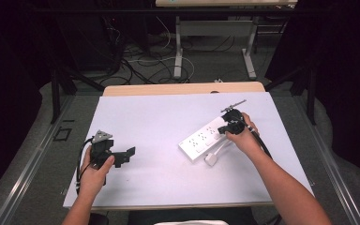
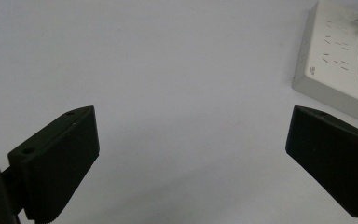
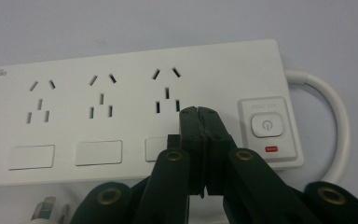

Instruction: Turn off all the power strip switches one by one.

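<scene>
White power strip (image 1: 202, 139) lying slantwise on the pale bench (image 1: 159, 126), right of centre in the high view, one end toward the lower middle and the other toward the upper right. White cable (image 1: 221, 148) curling from its upper-right end down to a white plug (image 1: 211, 159) just beside the strip's lower edge.

Right tongs (image 1: 224, 130) held in the right hand (image 1: 243, 136) at the strip's upper-right end, jaws pressed together with nothing between them. In the right gripper view, right tongs (image 3: 199, 116) rising from bottom centre, tips over the strip's face just below the rightmost socket (image 3: 167, 91) and just left of the power switch (image 3: 265, 125) with its small red mark. Cannot tell whether the tips touch the strip. Two more sockets to the left in that frame, a flat rectangular panel under each, plug prongs at the lower left corner.

Left tongs (image 1: 130, 153) held in the left hand (image 1: 95, 169) at the lower left of the high view, low over bare bench, well apart from the strip, pointing toward it. Jaws spread wide, holding nothing. In the left gripper view, left tongs (image 2: 191, 140) with one jaw at the lower left and one at the right edge, bare bench between, and the strip's near end (image 2: 340, 60) in the upper right corner, beyond the right-hand jaw.
</scene>
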Demonstrator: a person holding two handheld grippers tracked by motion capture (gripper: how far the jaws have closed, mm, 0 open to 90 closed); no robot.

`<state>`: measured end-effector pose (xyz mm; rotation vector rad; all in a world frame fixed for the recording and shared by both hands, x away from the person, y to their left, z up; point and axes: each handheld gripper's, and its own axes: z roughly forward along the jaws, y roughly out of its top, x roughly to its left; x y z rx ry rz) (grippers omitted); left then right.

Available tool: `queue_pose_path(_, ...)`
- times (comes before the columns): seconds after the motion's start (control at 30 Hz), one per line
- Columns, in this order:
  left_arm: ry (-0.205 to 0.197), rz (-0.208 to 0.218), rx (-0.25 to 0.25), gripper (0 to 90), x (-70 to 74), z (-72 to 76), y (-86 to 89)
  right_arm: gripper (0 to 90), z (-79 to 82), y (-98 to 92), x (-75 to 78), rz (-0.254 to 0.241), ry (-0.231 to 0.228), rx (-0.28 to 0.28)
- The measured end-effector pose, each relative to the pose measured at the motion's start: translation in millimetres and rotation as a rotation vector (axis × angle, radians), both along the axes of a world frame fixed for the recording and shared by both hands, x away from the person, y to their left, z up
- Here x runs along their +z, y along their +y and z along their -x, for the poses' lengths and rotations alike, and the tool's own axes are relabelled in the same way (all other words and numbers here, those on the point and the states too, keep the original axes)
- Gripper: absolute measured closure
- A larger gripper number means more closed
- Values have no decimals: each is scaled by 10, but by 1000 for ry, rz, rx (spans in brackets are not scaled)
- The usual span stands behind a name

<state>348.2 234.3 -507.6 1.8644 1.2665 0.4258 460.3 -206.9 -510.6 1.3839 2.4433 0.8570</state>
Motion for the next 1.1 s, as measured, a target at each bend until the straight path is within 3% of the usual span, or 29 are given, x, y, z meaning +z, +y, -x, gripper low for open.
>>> queue_pose_path(0.43, 1, 9, 5, 28, -1, 2, -3, 892, 63, 117, -6, -10, 2, 49)
queue_pose_path(0.7, 3, 11, 7, 28, 1, 6, 1, 892, 86, 176, -14, 9, 17, 61)
queue_pose_path(0.77, 3, 10, 6, 28, 2, 6, 2, 892, 92, 186, -26, -9, 15, 64)
queue_pose_path(0.87, 1, 3, 4, 28, 6, 6, 11, 892, 92, 199, -24, 15, 25, 68)
queue_pose_path(0.93, 1, 4, 5, 28, 8, 6, 12, 893, 86, 202, -56, -9, 1, 73)
queue_pose_path(0.97, 0, 4, 5, 28, 9, 6, 13, 892, 89, 200, -34, 16, 30, 78)
queue_pose_path(1.1, 1, 4, 4, 28, 9, 4, 11, 893, 91, 204, -42, 27, 23, 74)
